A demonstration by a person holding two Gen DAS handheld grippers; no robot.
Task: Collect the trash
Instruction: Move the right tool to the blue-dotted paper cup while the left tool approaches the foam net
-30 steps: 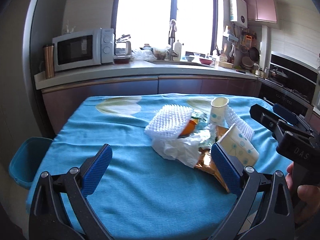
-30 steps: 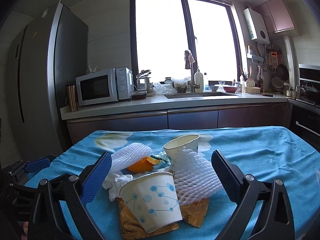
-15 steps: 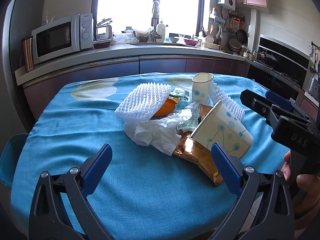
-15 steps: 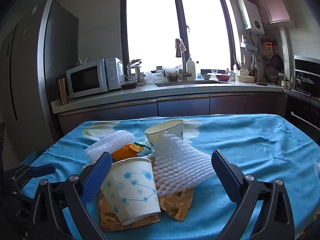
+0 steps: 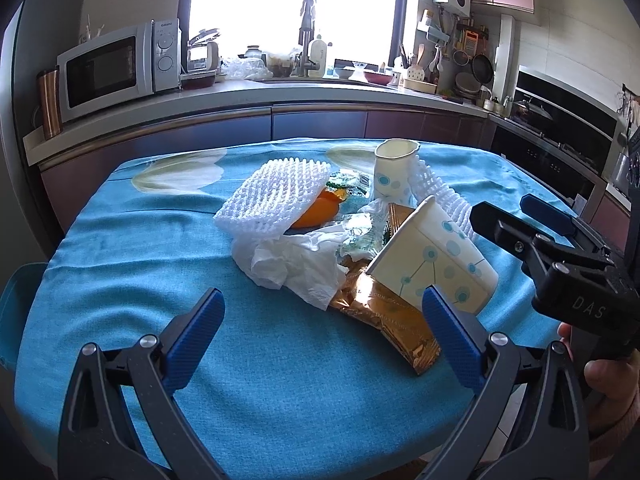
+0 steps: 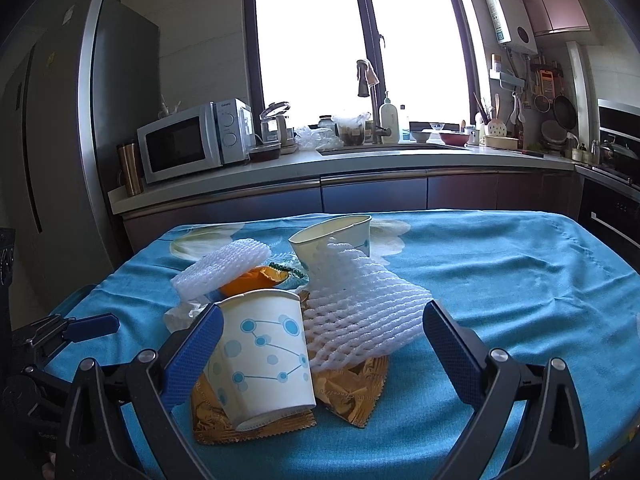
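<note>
**A:** What has changed since a second ago?

**B:** Both views have closed in on the litter. The tipped cup, which sat a little ahead of the right tongs before, now has its side against their left pad. In the left camera the heap has grown larger and dropped lower between the left tongs.

**A:** Take me across it, left to right.

**B:** On the far left, off the worktop's edge, sits a pale blue plastic bin, probably where all this is meant to go. On the blue-clothed worktop the heap starts with a white foam fruit net lying over an orange peel. A crumpled white tissue spills toward the near side. A gold foil wrapper lies flat beneath the rest.

**A:** And the cups?

**B:** The white paper cup with blue dots lies on its side on that wrapper, mouth pointing away from the right camera. A second dotted paper cup stands upright at the far side, with a second white foam net draped against it.

**A:** Why are the tools held that way?

**B:** Both pairs are spread wide and grip nothing. The right pair straddles the tipped cup and the net, so I judge the cup to be the first pick. The left pair hangs short of the tissue, likely waiting its turn.
</note>
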